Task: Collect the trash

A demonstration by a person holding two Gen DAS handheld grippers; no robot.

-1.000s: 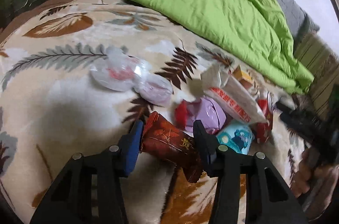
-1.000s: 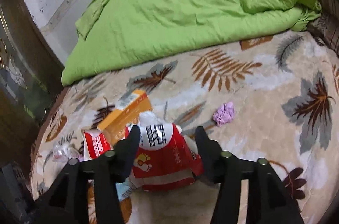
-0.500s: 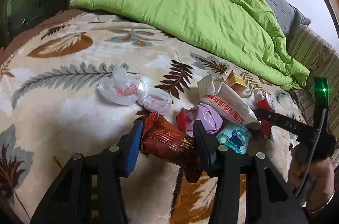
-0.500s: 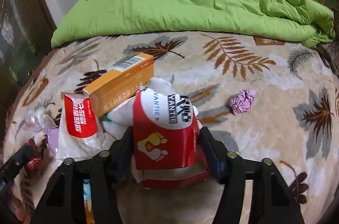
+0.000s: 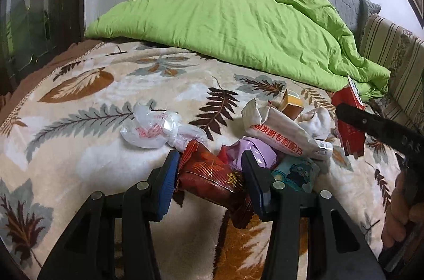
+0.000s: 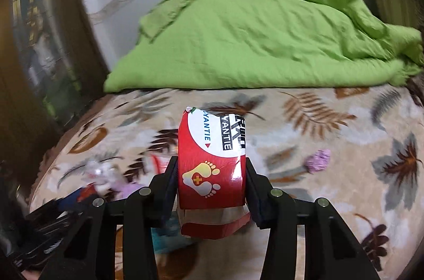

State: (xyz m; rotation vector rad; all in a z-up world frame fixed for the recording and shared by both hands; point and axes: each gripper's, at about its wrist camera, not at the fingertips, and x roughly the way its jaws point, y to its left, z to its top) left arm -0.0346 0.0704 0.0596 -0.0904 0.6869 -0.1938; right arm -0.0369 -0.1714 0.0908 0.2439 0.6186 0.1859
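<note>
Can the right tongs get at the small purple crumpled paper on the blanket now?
Probably not yet: the right tongs are shut on the red packet. The purple crumpled paper lies bare with nothing covering it.

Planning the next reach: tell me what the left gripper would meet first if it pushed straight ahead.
The left gripper, shut on a dark red wrapper, would probably meet the purple wrapper first, then the white packet; depth is unclear.

Between the right gripper's fingers point(image 6: 169, 189): red box point(image 6: 212, 171), white top panel, yellow-white footprints (red cross).
Between the left gripper's fingers point(image 5: 169, 179): dark-red wrapper point(image 5: 212, 176), gold print.
Beyond: lilac wrapper point(image 5: 254, 152); cream blanket point(image 5: 79, 147), brown-grey leaves; lime-green duvet point(image 5: 233, 20).
</note>
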